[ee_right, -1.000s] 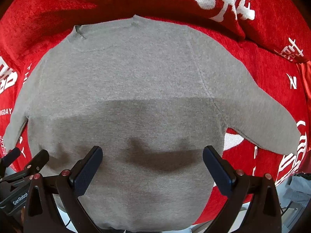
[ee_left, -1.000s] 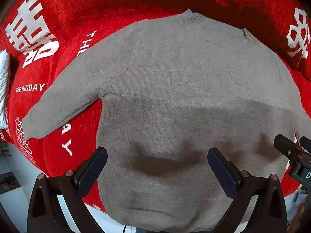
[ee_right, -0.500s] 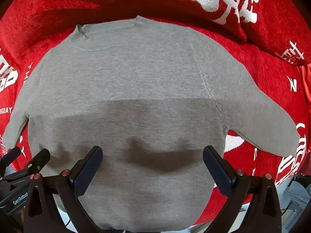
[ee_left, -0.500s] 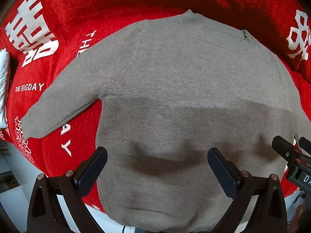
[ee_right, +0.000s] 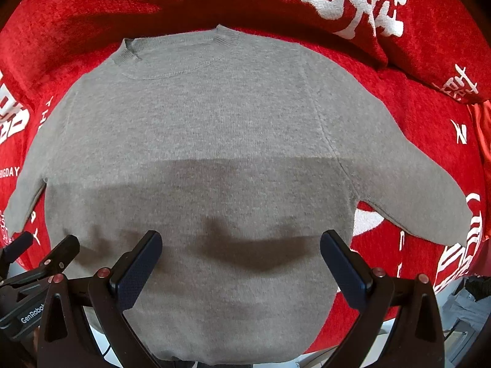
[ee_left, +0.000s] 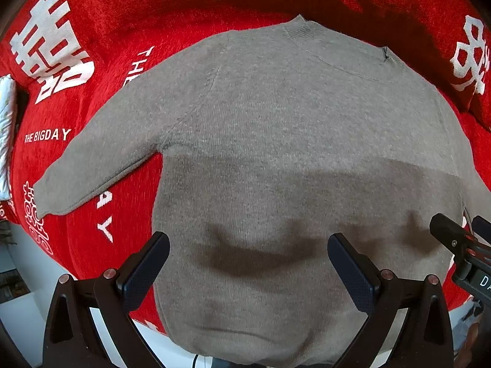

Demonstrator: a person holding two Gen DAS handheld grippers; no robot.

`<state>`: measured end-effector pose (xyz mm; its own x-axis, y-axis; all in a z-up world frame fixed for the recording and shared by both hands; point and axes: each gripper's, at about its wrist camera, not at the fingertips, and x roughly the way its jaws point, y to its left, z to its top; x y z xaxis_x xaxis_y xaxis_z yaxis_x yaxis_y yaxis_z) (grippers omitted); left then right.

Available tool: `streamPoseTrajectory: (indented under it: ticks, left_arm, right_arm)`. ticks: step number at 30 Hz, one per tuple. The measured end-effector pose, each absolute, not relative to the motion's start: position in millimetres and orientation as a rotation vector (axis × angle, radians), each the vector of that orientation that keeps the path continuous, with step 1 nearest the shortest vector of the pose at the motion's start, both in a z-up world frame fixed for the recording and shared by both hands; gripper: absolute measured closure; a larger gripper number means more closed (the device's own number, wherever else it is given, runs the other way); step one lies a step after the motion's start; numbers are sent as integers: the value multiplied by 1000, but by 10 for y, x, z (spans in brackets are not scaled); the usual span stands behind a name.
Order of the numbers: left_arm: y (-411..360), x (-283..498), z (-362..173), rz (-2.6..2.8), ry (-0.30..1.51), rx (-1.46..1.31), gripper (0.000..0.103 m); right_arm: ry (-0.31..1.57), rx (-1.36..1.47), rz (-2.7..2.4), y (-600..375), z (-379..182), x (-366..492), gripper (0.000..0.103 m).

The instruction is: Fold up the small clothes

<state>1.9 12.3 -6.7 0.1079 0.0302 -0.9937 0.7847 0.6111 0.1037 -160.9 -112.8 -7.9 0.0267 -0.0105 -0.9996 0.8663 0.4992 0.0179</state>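
A small grey-brown knit sweater [ee_left: 276, 141] lies flat and spread out on a red blanket [ee_left: 92, 30], neck away from me, both sleeves stretched out to the sides. It also shows in the right wrist view [ee_right: 199, 141]. My left gripper [ee_left: 248, 263] is open and empty, hovering above the sweater's lower left part. My right gripper [ee_right: 241, 263] is open and empty above the lower right part. Each gripper shows at the edge of the other's view: the right one [ee_left: 460, 245], the left one [ee_right: 40, 254].
The red blanket [ee_right: 414, 92] has white characters and the words "THE BIGDAY" [ee_left: 47, 136]. A red cushion [ee_right: 353, 6] lies behind the sweater. The sweater's hem hangs near the blanket's front edge, with pale floor [ee_left: 27, 263] below.
Both grippers have drifted slightly, so the sweater sits a little lower in both views. The jaws stay open. The sweater has not moved.
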Motion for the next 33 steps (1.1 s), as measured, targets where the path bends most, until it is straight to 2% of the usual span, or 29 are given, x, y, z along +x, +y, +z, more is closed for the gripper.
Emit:
streamPoseTrajectory:
  ticks: [33]
  left_arm:
    - [266, 104, -24, -692, 1366, 666, 0]
  right_arm:
    - [1386, 780, -813, -879, 52, -1465, 0]
